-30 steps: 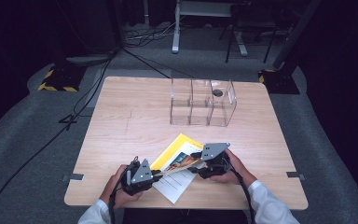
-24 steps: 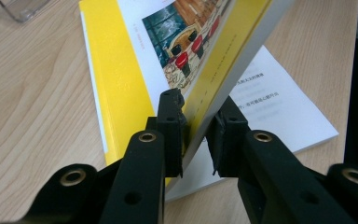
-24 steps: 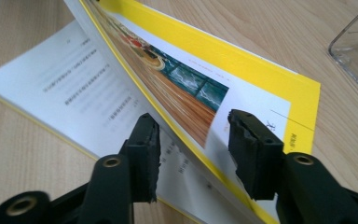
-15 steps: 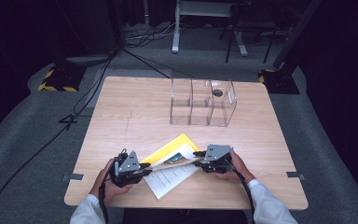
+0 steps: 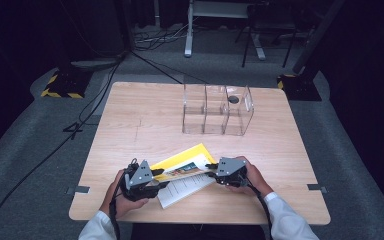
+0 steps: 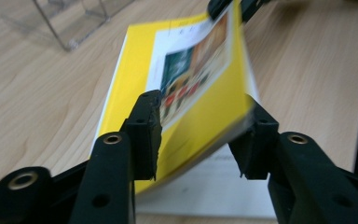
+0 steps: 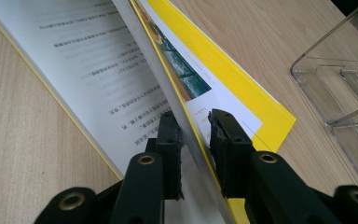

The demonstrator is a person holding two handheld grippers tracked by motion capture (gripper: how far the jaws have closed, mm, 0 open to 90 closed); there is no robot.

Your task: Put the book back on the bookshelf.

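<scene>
A yellow-covered book [image 5: 182, 167] lies open near the table's front edge, with printed white pages [image 7: 98, 56] flat on the wood. My right gripper [image 7: 193, 135] has just been closing and is shut on the raised cover and a sheaf of pages at their edge; from above it sits at the book's right [image 5: 211, 167]. My left gripper [image 6: 198, 135] has just been opening. Its jaws stand apart, and the lifted yellow cover [image 6: 191, 70] lies between them without being pressed. In the high view it sits at the book's left [image 5: 159, 177]. The right gripper's tips [image 6: 228, 7] show at the cover's far end.
A clear acrylic organizer [image 5: 217, 110] with three compartments stands at the table's far middle, a small dark round thing [image 5: 234, 99] in its right one. Its corner shows in the right gripper view [image 7: 345, 84]. Bare wooden tabletop [image 5: 145, 115] lies between it and the book.
The left hand shifted left along the book and rose a little, and its jaws have spread. The right gripper stayed in place and closed on the lifted cover.
</scene>
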